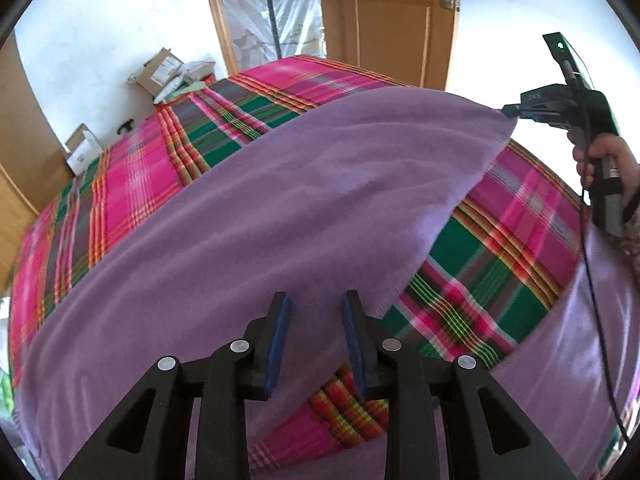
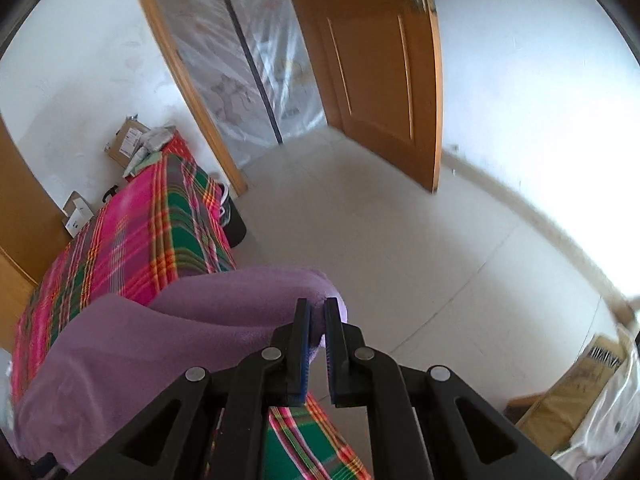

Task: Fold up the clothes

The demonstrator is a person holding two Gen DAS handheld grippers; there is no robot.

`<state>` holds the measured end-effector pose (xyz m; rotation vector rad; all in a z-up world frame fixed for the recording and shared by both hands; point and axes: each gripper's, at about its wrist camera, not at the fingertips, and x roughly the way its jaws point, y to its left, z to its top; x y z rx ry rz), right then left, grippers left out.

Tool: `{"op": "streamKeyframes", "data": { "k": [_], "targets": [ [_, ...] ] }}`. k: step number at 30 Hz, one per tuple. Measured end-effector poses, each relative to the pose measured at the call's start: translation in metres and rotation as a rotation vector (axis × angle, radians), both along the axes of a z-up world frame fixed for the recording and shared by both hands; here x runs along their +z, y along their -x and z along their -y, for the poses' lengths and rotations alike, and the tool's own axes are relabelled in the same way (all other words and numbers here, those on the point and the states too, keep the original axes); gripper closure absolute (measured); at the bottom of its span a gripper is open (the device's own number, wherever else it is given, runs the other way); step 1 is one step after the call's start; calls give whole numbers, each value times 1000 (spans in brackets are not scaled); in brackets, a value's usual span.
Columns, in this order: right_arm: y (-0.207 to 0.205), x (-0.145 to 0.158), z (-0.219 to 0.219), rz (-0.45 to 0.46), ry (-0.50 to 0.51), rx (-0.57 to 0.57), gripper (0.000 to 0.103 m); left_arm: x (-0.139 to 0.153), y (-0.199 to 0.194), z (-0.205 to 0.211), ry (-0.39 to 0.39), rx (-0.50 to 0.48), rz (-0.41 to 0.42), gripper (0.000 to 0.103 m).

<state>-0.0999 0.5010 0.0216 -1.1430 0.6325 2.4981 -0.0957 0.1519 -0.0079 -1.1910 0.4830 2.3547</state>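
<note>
**Purple garment lifted by 1 corner over plaid bed**

Purple fleece garment point(image 1: 240, 216) lies spread across the bed point(image 1: 132, 184), which carries a pink, green and orange plaid cover. The far right corner of the garment is raised off the bed and pulled taut into a point.

Right gripper point(image 2: 318, 308): jaws clamped on that raised corner, fabric bunched between the blue pads point(image 2: 305, 340), with only a narrow gap left. In the left wrist view the right gripper point(image 1: 505, 111) shows at upper right, held by a hand point(image 1: 604, 156), with a black cable point(image 1: 592, 280) hanging down from it. A small green light is lit on its top.

Left gripper point(image 1: 316, 304): jaws apart, blue pads point(image 1: 280, 340) either side of a strip of purple fabric near the garment's hemmed edge. The fabric passes between the fingers, but whether the pads touch it cannot be told.

A 2nd area of purple fabric lies at the lower right of the left wrist view, with plaid cover showing between it and the lifted part.

Background: open wooden door point(image 2: 376, 64), plastic sheeting point(image 2: 240, 52) in the doorway, cardboard boxes point(image 1: 160, 72) at the far end of the bed, pale tiled floor point(image 2: 380, 220) to the right of the bed.
</note>
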Motion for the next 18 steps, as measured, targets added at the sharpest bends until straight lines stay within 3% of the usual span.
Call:
{"op": "streamKeyframes", "data": {
  "k": [4,7,9,12,14,18],
  "targets": [
    [-1,2,-2,-36,38,7,94,1,1,-1,9,-8,-7,75],
    [0,5,-3,-68,63,16,91,1,9,9,-62,15,46,75],
    [0,7,-4,-89,79,21,91,1,8,10,-70,17,48,75],
    [3,10,-3,-118,108,46,80,1,7,8,-70,18,43,75],
    [18,10,4,-107,136,110,72,0,7,7,-69,20,40,74],
    [48,-1,14,-52,193,191,72,1,9,10,-92,26,55,75]
  ]
}}
